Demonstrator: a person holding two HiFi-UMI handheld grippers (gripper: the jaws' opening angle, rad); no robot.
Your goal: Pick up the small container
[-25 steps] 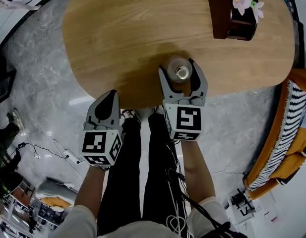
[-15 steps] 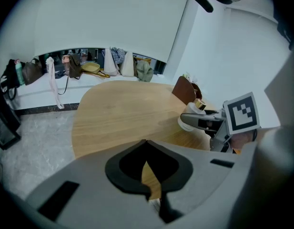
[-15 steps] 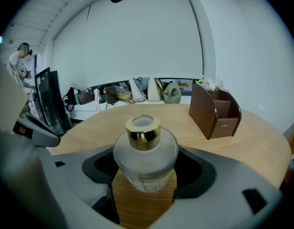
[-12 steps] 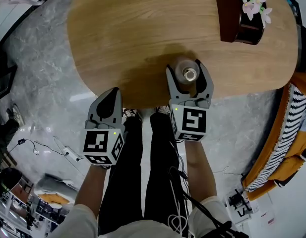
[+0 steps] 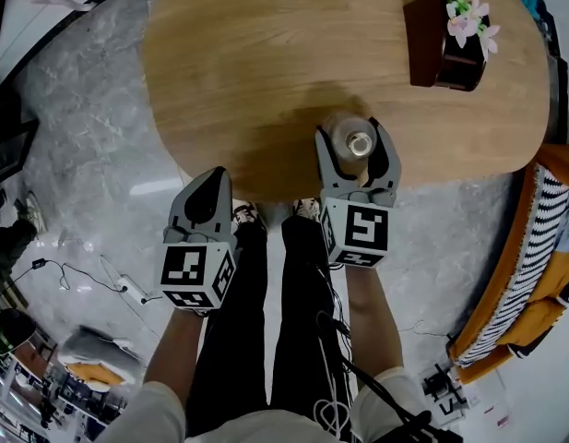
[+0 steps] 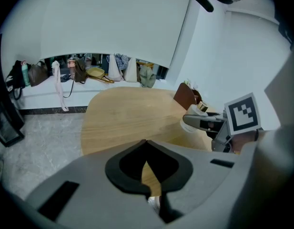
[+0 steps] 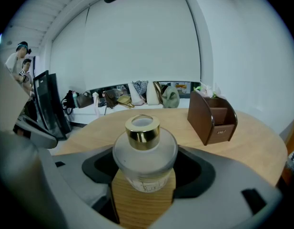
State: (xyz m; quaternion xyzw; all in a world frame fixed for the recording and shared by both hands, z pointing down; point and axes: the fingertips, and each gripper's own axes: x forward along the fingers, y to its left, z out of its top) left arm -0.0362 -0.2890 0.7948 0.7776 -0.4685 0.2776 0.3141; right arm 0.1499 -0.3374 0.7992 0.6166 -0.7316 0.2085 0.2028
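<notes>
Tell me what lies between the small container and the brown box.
Only bare tabletop separates the small container from the brown box; the head view shows it.

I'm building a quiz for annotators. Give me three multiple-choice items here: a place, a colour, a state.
1. Where does the bottle stand? A in the brown box; B between the jaws of the right gripper; C on the floor.
2. What colour is its neck ring? A gold; B red; C blue.
3. How are the jaws of the left gripper? A wide apart; B together, empty; C shut on the bottle.
1 B: the jaws flank it on the table. 2 A: the ring shines gold. 3 B: the tips meet, nothing between.
</notes>
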